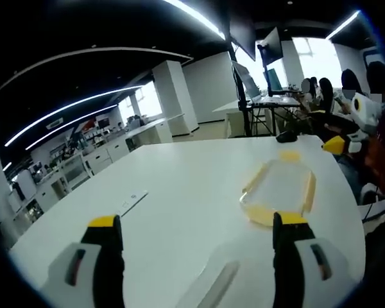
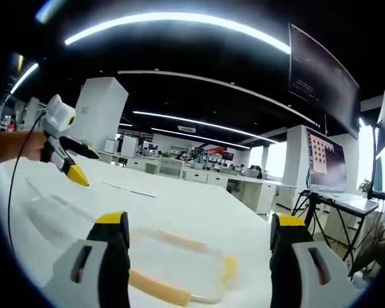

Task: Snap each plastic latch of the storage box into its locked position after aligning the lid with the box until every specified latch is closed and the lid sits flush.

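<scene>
A clear plastic storage box part with yellow latches [image 1: 279, 189] lies on the white table [image 1: 179, 173], just beyond my left gripper's right jaw. A second clear plastic piece [image 1: 212, 282] lies apart from it, low between the jaws. My left gripper [image 1: 199, 221] is open and holds nothing. My right gripper [image 1: 337, 146] enters at the right, past the latched part. In the right gripper view the latched part [image 2: 179, 263] lies between and below the jaws of my open right gripper [image 2: 200, 221]. The other clear piece [image 2: 51, 212] rests to the left. A hand holds my left gripper [image 2: 70, 160] above the table at the left.
A flat strip of paper [image 1: 131, 202] lies on the table left of the box parts; it also shows as the paper strip [image 2: 131, 189]. Several people [image 1: 321, 96] sit at desks beyond the table's far edge. A monitor on a stand [image 2: 324, 167] rises at the right.
</scene>
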Available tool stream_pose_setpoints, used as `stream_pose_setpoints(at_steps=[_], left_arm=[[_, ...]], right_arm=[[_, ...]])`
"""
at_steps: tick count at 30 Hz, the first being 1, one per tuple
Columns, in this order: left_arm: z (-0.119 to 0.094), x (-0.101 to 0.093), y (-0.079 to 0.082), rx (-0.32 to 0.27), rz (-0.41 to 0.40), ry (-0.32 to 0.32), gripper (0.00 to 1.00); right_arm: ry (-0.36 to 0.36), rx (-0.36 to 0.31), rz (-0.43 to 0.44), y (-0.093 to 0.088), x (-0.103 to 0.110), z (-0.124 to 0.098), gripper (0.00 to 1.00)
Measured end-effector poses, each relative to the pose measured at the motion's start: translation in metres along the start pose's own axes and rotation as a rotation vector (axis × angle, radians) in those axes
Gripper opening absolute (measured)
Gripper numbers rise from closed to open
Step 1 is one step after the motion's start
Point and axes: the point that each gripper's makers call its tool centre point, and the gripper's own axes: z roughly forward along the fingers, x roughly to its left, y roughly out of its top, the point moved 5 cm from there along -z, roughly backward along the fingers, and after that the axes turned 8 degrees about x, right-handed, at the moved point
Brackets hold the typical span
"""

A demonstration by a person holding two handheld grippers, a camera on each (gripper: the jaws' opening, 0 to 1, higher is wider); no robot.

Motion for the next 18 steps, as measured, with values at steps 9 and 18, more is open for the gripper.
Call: stream_pose_setpoints(at_steps=[9,18], left_arm=[[0.014,-0.006,0.003,0.025,0.011,-0.051,0.98],[0.025,-0.019,0.006,0.055,0.025,-0.115,0.98]], right_arm=[[0.014,0.016,-0.006,-0.004,0.003,0.003,0.90],[0.023,0.011,0.004,-0.006,0.001,0.004,0.90]])
